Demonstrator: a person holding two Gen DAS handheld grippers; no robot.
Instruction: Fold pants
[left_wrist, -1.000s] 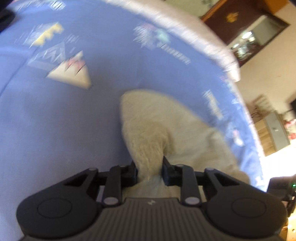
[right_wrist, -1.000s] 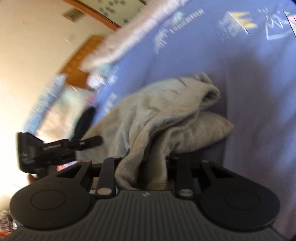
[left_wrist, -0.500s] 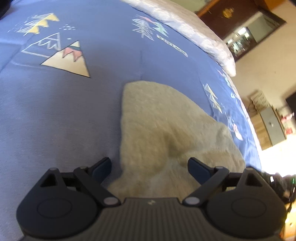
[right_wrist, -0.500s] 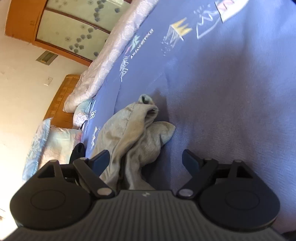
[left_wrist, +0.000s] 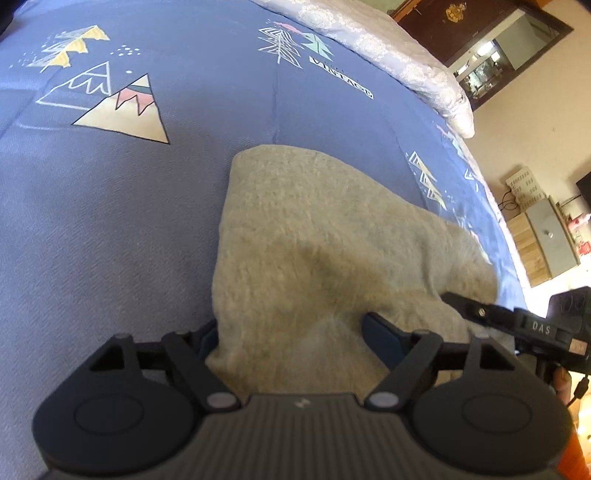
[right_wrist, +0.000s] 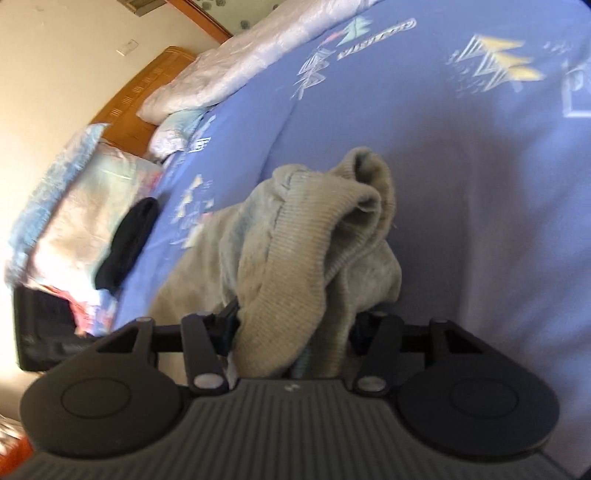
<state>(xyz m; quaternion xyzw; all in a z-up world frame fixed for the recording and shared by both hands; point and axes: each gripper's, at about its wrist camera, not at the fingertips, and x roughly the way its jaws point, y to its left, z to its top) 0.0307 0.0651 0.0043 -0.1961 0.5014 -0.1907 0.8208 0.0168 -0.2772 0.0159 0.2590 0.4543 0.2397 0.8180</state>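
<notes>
Pants (left_wrist: 325, 236): beige fleece, on blue bed sheet (left_wrist: 110, 229), partly folded, more folds left.
Left tool (left_wrist: 291, 332): jaws just narrowing, pads astride near edge, not pinching.
Right tool (right_wrist: 295, 325): closing round bunched ribbed waistband (right_wrist: 306, 236); grip unclear.
Left view only: flat leg. Right view only: waistband heap, pillows (right_wrist: 77, 199).

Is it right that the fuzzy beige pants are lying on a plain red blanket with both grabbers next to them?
Not quite. The blanket is blue with little mountain and tree pictures, not plain red; the left wrist view shows it best. The rest fits: the fuzzy beige pants lie on it, with the left gripper and the right gripper at the cloth.
</notes>
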